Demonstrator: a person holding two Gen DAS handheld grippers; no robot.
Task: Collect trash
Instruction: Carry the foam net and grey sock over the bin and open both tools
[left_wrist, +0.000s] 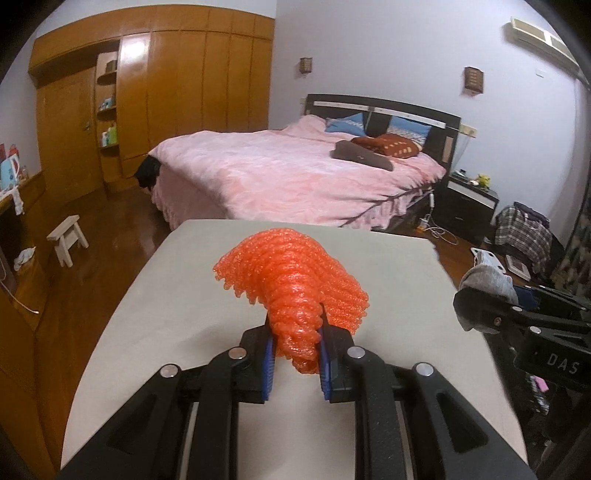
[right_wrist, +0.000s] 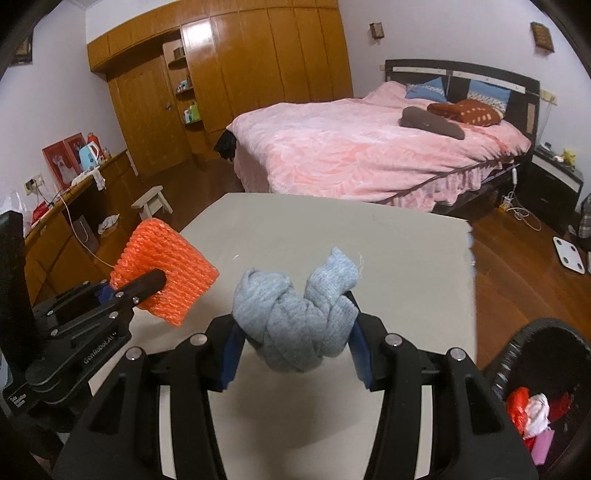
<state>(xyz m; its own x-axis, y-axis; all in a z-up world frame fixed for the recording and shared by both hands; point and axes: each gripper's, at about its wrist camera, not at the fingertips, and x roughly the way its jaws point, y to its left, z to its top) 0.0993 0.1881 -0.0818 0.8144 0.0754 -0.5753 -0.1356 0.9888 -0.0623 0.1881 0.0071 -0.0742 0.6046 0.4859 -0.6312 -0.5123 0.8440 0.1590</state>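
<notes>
My left gripper (left_wrist: 296, 347) is shut on an orange foam net sleeve (left_wrist: 291, 280) and holds it above the beige table (left_wrist: 388, 266). The sleeve also shows in the right wrist view (right_wrist: 162, 273), with the left gripper (right_wrist: 147, 286) clamped on it at the left. My right gripper (right_wrist: 295, 339) is shut on a knotted grey sock (right_wrist: 295, 310) held above the table (right_wrist: 388, 258). The sock (left_wrist: 487, 282) and the right gripper (left_wrist: 491, 317) show at the right edge of the left wrist view.
A black trash bin (right_wrist: 546, 387) holding red, white and pink trash stands at the table's right side. Beyond the table are a pink bed (left_wrist: 295, 173), a wooden wardrobe (left_wrist: 147, 103), a small white stool (left_wrist: 68, 238) and a bathroom scale (right_wrist: 570, 254) on the floor.
</notes>
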